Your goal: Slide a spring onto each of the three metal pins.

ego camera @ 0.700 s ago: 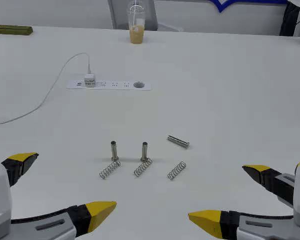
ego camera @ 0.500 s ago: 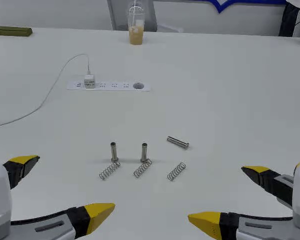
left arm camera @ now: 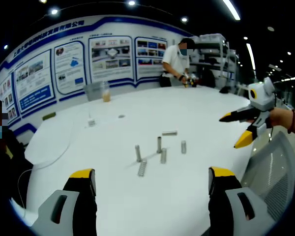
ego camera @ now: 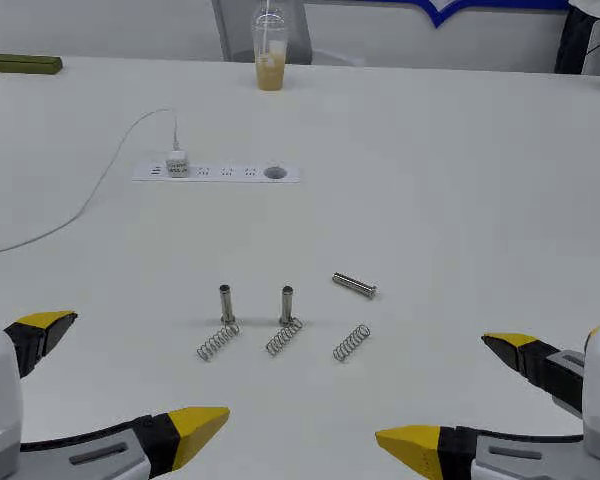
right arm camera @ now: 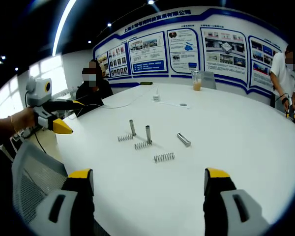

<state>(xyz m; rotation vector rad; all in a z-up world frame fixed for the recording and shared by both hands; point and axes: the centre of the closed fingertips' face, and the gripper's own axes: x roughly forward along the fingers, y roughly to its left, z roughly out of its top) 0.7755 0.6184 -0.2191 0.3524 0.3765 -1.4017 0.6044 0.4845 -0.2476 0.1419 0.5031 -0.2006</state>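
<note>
Nothing moved, two pins (ego camera: 226,303) upright, third pin (ego camera: 354,286) flat, springs (ego camera: 285,337) lying loose

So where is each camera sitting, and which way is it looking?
Head view: on the person's head, looking forward and down at the table; left gripper and right gripper poke in at the bottom.
Left gripper view: on the left gripper, looking along its own fingers across the table; the right gripper, in a hand, shows at the right.
Right gripper view: on the right gripper, looking past its own fingers; the left gripper shows at the left.
Shared: all three see the upright pins, the lying pin and the springs.
</note>
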